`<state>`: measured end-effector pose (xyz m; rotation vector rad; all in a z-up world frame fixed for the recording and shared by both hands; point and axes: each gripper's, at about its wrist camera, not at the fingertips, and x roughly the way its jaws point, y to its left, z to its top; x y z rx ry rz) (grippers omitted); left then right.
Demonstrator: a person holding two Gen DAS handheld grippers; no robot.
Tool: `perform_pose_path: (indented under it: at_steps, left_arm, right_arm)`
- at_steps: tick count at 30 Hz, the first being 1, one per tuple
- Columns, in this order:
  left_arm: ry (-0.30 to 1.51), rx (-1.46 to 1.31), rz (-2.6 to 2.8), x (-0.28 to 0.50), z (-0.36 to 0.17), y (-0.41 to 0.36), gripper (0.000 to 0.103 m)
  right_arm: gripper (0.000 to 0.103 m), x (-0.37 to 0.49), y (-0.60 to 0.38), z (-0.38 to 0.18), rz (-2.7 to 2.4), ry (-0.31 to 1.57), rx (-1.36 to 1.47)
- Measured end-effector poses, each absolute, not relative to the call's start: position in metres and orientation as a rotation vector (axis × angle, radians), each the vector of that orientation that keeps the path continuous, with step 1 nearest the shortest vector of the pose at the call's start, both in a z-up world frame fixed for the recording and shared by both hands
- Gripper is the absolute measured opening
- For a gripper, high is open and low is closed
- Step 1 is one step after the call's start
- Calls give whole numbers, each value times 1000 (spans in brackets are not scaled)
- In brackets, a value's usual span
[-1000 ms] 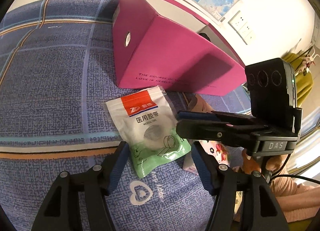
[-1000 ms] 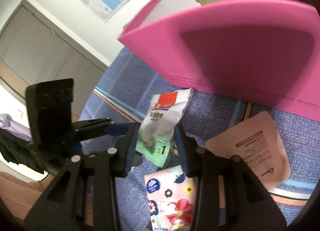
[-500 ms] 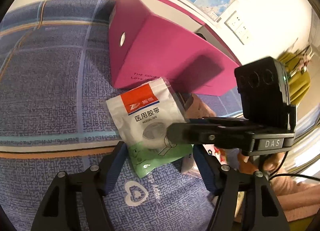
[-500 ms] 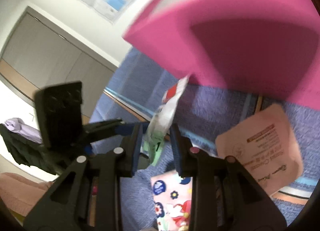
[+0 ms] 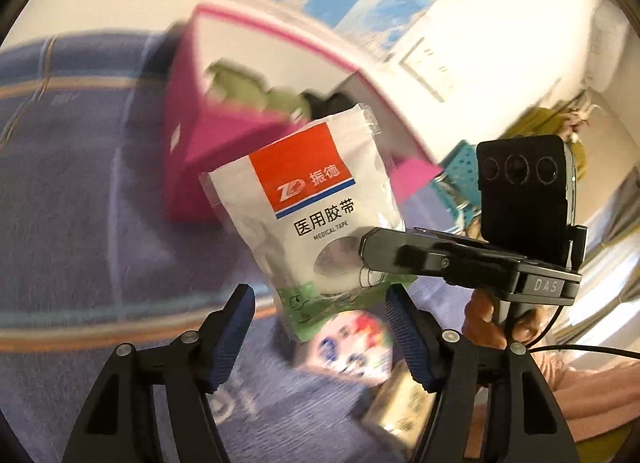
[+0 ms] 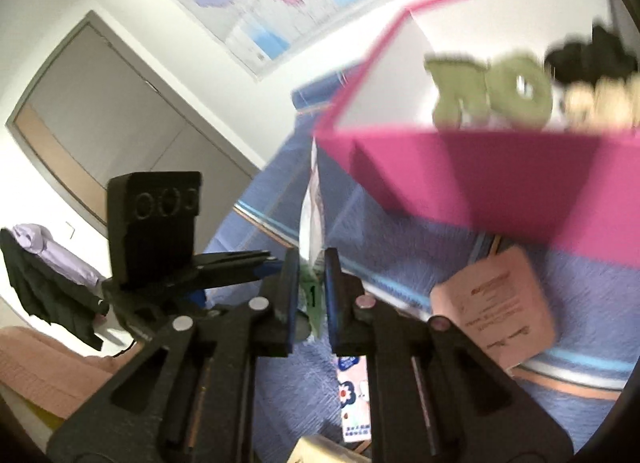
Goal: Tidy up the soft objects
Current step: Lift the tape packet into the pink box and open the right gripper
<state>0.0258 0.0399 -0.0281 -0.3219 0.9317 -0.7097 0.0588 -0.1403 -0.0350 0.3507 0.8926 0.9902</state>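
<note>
My right gripper is shut on the green lower edge of a white medical tape pouch with an orange label. It holds the pouch upright, lifted off the bed, in front of the open pink box. In the right wrist view the pouch shows edge-on, and the box holds a green plush and a dark soft thing. My left gripper is open and empty, just below the pouch. The right gripper also shows in the left wrist view.
A pink sachet lies on the blue bedspread right of my right gripper. A flowered packet lies below it, also seen in the left wrist view. A pale pack lies near. Wall, map and door stand behind.
My right gripper closed on the pouch and lifted it off the bed toward the box top. Both views have tilted up, showing the box's inside.
</note>
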Motion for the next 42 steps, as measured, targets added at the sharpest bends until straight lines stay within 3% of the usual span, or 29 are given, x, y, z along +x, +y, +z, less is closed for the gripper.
perform_pose_path:
  at_steps: [11, 24, 26, 27, 28, 32, 42]
  left_arm:
    - [785, -209, -692, 78, 46, 6, 68]
    - [906, -257, -557, 119, 19, 14, 68]
    - [901, -251, -537, 117, 18, 15, 68]
    - [901, -251, -538, 116, 18, 15, 68]
    - [899, -249, -534, 114, 18, 14, 68]
    - [875, -226, -526, 107, 22, 15, 68]
    - [785, -161, -586, 71, 43, 5, 68]
  right_arm:
    - [14, 92, -166, 40, 1000, 709, 272]
    - [15, 162, -153, 25, 958, 793, 223]
    - [23, 169, -151, 18, 918, 819, 213]
    - [40, 174, -151, 13, 898, 847, 212]
    - [45, 177, -151, 8, 873, 874, 212]
    - [44, 183, -157, -3, 788, 910, 218]
    - [45, 130, -208, 16, 757, 774, 291]
